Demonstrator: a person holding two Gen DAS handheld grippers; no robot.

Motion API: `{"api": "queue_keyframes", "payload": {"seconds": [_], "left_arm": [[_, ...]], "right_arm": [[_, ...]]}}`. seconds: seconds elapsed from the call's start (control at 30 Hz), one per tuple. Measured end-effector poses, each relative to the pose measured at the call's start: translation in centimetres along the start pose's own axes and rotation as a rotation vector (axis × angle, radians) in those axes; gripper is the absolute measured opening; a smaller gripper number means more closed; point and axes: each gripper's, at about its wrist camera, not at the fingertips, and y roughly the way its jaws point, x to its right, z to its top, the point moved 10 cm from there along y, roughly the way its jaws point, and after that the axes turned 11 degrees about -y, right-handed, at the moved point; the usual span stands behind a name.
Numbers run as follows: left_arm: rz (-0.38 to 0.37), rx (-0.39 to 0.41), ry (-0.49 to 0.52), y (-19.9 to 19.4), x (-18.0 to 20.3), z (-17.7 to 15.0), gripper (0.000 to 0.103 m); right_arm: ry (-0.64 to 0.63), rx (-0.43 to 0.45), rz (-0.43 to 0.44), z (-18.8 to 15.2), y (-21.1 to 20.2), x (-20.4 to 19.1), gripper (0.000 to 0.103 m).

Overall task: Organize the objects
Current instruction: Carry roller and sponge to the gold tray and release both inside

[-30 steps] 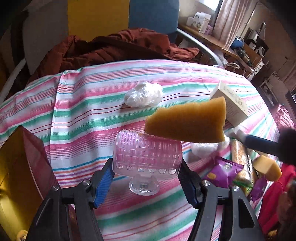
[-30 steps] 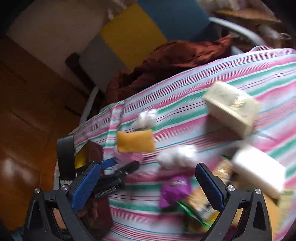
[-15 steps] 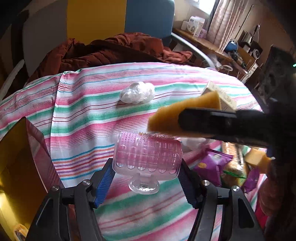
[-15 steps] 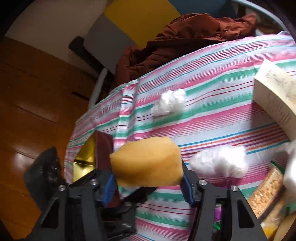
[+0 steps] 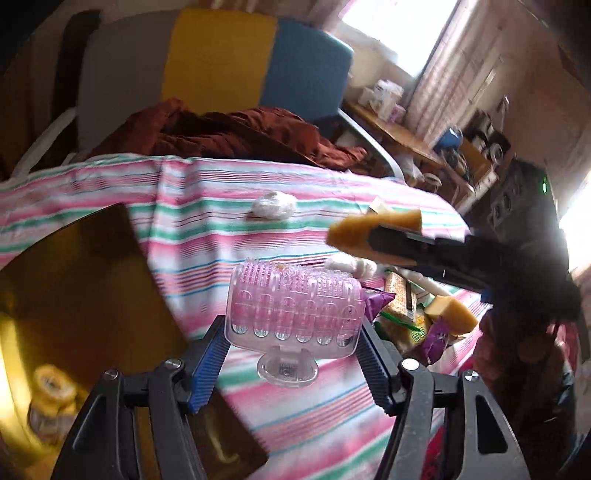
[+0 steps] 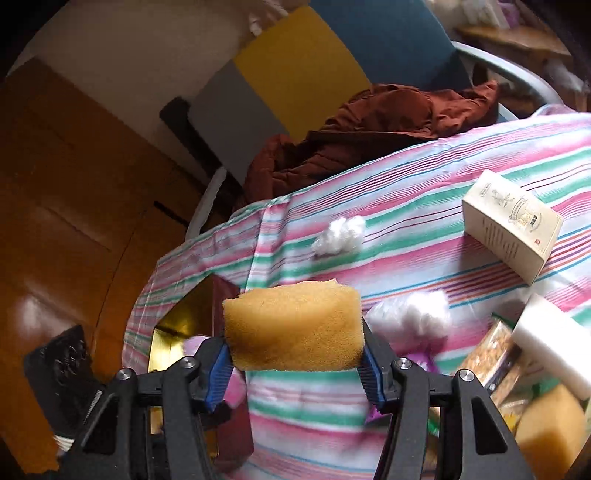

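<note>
**Two grippers, both full, over a striped cloth**

Two held things hang above the cloth [image 6: 424,206], striped pink, green and white and draped over a rounded surface. The left gripper [image 5: 293,356] is clamped on a clear pink brush [image 5: 293,308] with a suction-cup foot, held in the air just beside an open gold-lined box [image 5: 85,295] at the cloth's left edge. The right gripper [image 6: 295,363] pinches a yellow sponge [image 6: 293,326] between its blue pads, clear of the cloth.

On the cloth lie two white wads [image 6: 340,230], well apart, a cream carton [image 6: 511,225] on its side, and — heaped at the right — snack packets [image 5: 400,295], a white block [image 6: 550,345] and a second sponge [image 6: 550,439]. Behind stands a chair [image 5: 221,62] in grey, yellow and blue with a rust-brown jacket [image 5: 221,133] thrown over it. A bright window [image 5: 399,33] with a curtain and a cluttered wooden shelf [image 5: 424,144] fill the right; to the left is a wood floor [image 6: 74,221].

The left view is smeared by motion, so packet print is unreadable. The box's floor is mostly cut off — only round yellowish shapes [image 5: 51,384] show inside. The heap runs out of frame at the right.
</note>
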Motion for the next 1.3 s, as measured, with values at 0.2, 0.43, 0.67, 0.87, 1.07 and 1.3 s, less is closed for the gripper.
{"api": "queue_keyframes", "payload": {"seconds": [0.2,0.43,0.67,0.87,1.07,1.3], "left_arm": [[0.092,0.09,-0.103,-5.0,-7.3,1.0,0.068],[0.181,0.117,-0.19,-6.1,-15.3,4.2,0.068],[0.168,0.055,-0.2,-2.5,-16.9,6.5,0.068],[0.107,0.039,-0.268,-1.0,-16.7,8.0,0.083],[0.102,0.085,-0.303,-2.9,-17.6,7.8,0.083],[0.161,0.169,-0.304,-7.1,-19.4,5.0,0.083]], "right_arm": [[-0.116,-0.045,0.033,-2.4,0.9,-5.4,0.059],[-0.283,-0.122,0.078,-6.0,3.7,-13.4,0.059],[-0.413,-0.26,0.144,-11.7,7.7,-19.6,0.061],[-0.417,-0.361,0.226,-15.6,10.6,-22.6,0.085],[-0.414,-0.376,0.241,-16.5,10.5,-22.8,0.093],[-0.433,-0.327,0.179,-16.0,8.7,-21.7,0.1]]}}
